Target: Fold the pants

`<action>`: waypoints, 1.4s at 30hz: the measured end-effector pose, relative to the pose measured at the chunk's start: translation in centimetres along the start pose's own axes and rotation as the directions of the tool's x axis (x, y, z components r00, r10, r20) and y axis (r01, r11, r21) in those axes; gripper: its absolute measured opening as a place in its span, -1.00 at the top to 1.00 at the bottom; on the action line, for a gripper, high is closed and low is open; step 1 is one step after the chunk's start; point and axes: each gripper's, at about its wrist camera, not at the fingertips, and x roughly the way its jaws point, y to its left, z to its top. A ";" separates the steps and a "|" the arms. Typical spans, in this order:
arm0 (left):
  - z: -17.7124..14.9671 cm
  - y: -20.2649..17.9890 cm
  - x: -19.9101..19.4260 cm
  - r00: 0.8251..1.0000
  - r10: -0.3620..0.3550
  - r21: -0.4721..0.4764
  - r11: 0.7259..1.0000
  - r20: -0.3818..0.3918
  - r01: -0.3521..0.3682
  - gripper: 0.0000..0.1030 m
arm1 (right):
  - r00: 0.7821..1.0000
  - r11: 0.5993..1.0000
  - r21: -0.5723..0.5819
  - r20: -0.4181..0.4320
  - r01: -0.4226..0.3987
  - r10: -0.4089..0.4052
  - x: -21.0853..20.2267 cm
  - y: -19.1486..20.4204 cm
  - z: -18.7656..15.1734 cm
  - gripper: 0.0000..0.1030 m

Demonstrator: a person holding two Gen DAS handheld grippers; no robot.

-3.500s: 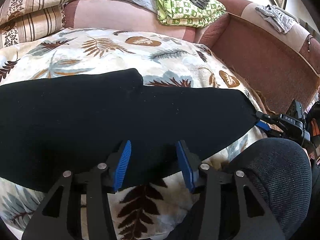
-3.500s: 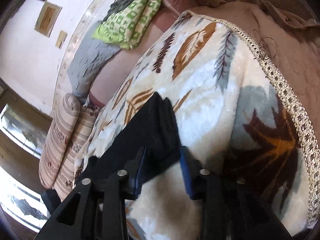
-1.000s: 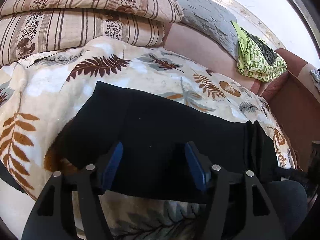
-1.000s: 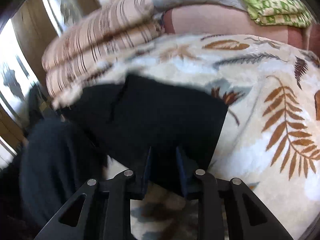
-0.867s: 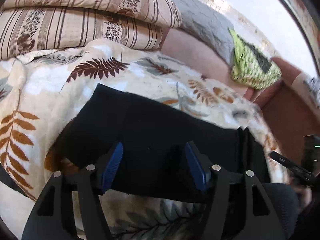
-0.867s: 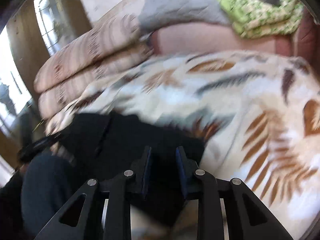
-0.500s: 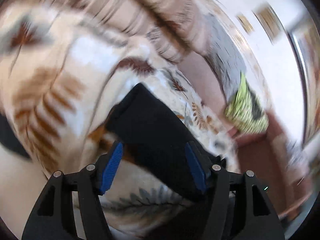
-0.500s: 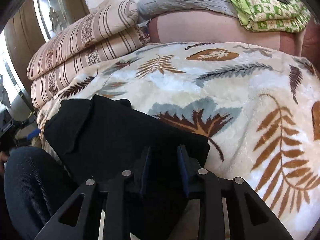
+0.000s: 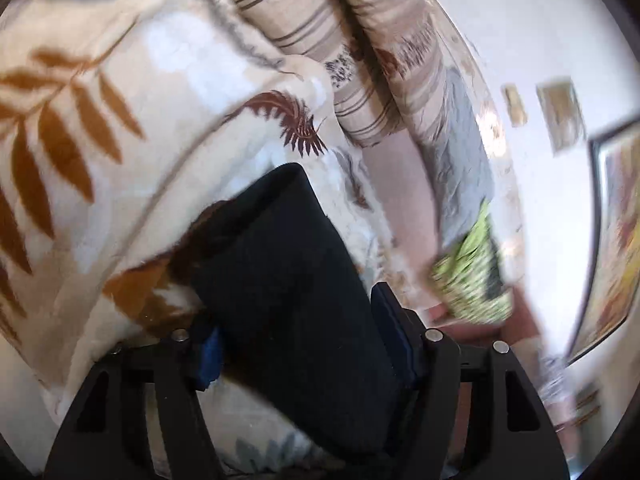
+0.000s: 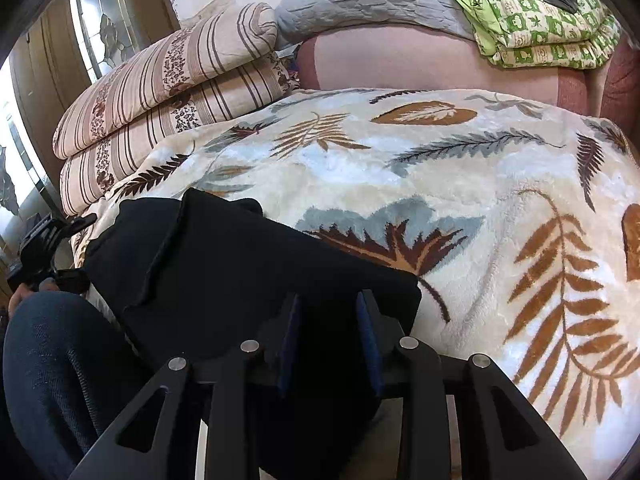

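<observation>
The black pants (image 10: 248, 276), a long spread a few seconds ago, now lie as a short folded stack on the leaf-print blanket (image 10: 460, 184). Left gripper (image 9: 296, 344), rolled since a second ago, is closing around the bundle's end. Right gripper (image 10: 326, 336) stands narrowly parted over the near edge, grip unclear; another fold looks feasible.

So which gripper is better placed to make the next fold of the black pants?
Probably left. The left gripper straddles one end of the pants, its jaws closing around the bundle, free to carry it over. The right gripper sits on the near edge by the opposite corner, better suited to anchoring.
</observation>
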 end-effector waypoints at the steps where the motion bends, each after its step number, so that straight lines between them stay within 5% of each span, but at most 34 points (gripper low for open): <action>1: -0.3 -0.6 -0.2 0.998 0.056 0.050 0.997 0.013 -0.057 0.22 | 1.000 1.000 0.001 0.001 -0.001 0.001 0.1 0.0 0.0 0.38; 3: -0.4 -0.7 -0.6 0.987 0.157 0.106 0.981 0.046 -0.161 0.57 | 1.000 1.000 0.001 0.002 -0.004 0.004 0.2 0.1 0.1 0.35; 8: -0.4 -1.3 -1.5 0.976 0.181 0.166 0.966 0.122 -0.200 0.71 | 1.000 1.000 -0.008 -0.001 -0.002 0.002 0.3 0.3 0.2 0.31; 12: -0.6 -4.6 -2.1 0.966 0.180 0.317 0.919 0.186 -0.233 0.85 | 1.000 1.000 0.016 -0.003 -0.018 0.018 0.3 0.1 0.2 0.26; 16: -1.8 -11.3 -2.5 0.977 0.121 0.583 0.787 0.174 -0.201 0.87 | 0.997 0.993 0.086 -0.003 -0.077 0.078 0.4 -0.6 0.4 0.06; 18: -3.3 -15.1 -3.0 0.988 0.064 0.700 0.700 0.141 -0.145 0.87 | 0.996 0.990 0.104 -0.003 -0.092 0.092 0.4 -0.6 0.5 -0.03; 21: -6.5 -20.5 -3.7 0.991 -0.001 0.841 0.530 0.130 -0.110 0.87 | 0.994 0.985 0.131 0.001 -0.111 0.112 0.4 -0.7 0.6 -0.13; 22: -7.4 -21.8 -3.8 0.993 -0.025 0.862 0.499 0.113 -0.085 0.87 | 0.992 0.980 0.152 0.008 -0.128 0.128 0.2 -0.9 0.7 -0.14; 25: -9.7 -24.0 -2.3 0.999 -0.043 0.876 0.482 0.022 0.002 0.87 | 0.985 0.959 0.239 0.106 -0.155 0.133 -1.9 -2.3 0.8 -0.12; 28: -12.9 -25.1 0.2 0.999 -0.015 0.888 0.458 -0.035 0.038 0.87 | 0.980 0.950 0.304 0.201 -0.077 0.015 -5.1 -4.5 0.6 -0.12; 31: -16.2 -25.4 2.3 0.996 0.031 0.897 0.438 -0.087 0.065 0.87 | 0.972 0.921 0.389 0.207 0.024 -0.113 -7.4 -6.8 -0.3 -0.16; 36: -20.4 -25.5 5.3 0.987 0.115 0.912 0.406 -0.108 0.053 0.87 | 0.973 0.915 0.403 0.196 0.037 -0.126 -8.2 -7.4 -0.7 -0.16; 42: -22.6 -26.0 6.3 0.983 0.126 0.913 0.402 -0.134 0.073 0.87 | 0.972 0.910 0.408 0.179 0.066 -0.151 -8.6 -7.1 -1.3 -0.16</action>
